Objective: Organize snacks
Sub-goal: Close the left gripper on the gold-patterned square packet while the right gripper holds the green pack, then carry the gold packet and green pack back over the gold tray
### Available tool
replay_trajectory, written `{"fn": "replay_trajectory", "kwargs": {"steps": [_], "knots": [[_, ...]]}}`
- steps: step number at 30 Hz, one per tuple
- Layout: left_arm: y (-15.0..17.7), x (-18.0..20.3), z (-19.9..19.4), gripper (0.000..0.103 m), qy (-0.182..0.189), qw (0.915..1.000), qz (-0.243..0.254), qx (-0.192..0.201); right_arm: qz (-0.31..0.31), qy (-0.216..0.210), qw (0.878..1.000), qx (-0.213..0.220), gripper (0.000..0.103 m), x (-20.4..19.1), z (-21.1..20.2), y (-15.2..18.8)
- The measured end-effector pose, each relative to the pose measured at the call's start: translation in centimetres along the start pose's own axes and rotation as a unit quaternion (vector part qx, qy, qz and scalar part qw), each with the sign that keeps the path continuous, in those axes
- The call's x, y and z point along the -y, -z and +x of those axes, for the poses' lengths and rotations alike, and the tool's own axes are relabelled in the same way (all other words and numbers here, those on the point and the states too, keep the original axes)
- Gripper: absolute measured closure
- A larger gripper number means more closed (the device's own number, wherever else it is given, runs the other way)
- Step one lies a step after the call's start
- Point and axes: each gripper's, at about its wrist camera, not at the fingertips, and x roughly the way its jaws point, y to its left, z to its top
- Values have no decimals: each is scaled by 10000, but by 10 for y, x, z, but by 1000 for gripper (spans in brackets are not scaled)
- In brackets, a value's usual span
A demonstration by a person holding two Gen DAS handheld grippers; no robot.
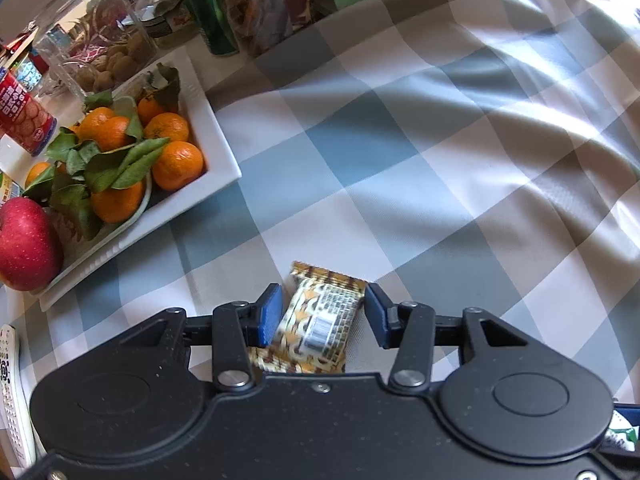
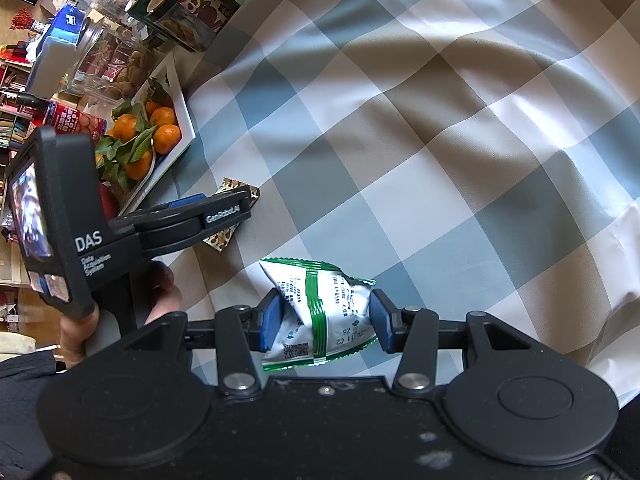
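Observation:
My left gripper [image 1: 322, 304] is shut on a gold and brown snack packet [image 1: 316, 320], its blue pads pressing both sides just above the checked tablecloth [image 1: 400, 160]. My right gripper [image 2: 325, 310] is shut on a white and green snack packet [image 2: 320, 304], which is creased between the pads. In the right wrist view the left gripper [image 2: 224, 210] sits to the left with the gold packet [image 2: 232, 188] showing around its fingers.
A white rectangular dish [image 1: 216, 136] of tangerines with leaves stands at left, with a red apple [image 1: 26, 244] at its near end. Behind it are glass jars [image 1: 96, 32], a red biscuit can [image 1: 24, 116] and a green can [image 1: 208, 8]. A remote [image 1: 12, 392] lies at the lower left.

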Motion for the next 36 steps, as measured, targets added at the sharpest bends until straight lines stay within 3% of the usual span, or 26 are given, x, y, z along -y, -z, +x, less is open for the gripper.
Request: {"fn": "replay_trajectory", "kwargs": {"steps": [5,13,15,26,31,36], "knots": [[3,0,3,49,36,10000,-69,-22,-12,-23,10000,-35,54,0,1,0],[4,-19,5,54,471,9940,-945,-277,-83,10,10000,-55,54,-3,4,-1],[5,-20,4,59,453,9926,-1086,-303,-85,25,9999,-63,54,-3,4,-1],[10,-27,-4,61,360,9815,-1822,-459,-136,32,9999,-89,54,-4,5,-2],[17,-29,-25,61,382,9763,-2071,-506,-118,62,9999,-56,54,-3,4,-3],[33,-24,-61,61,246,9773,-2056,-448,-119,160,9998,6,54,-1,5,-3]]}}
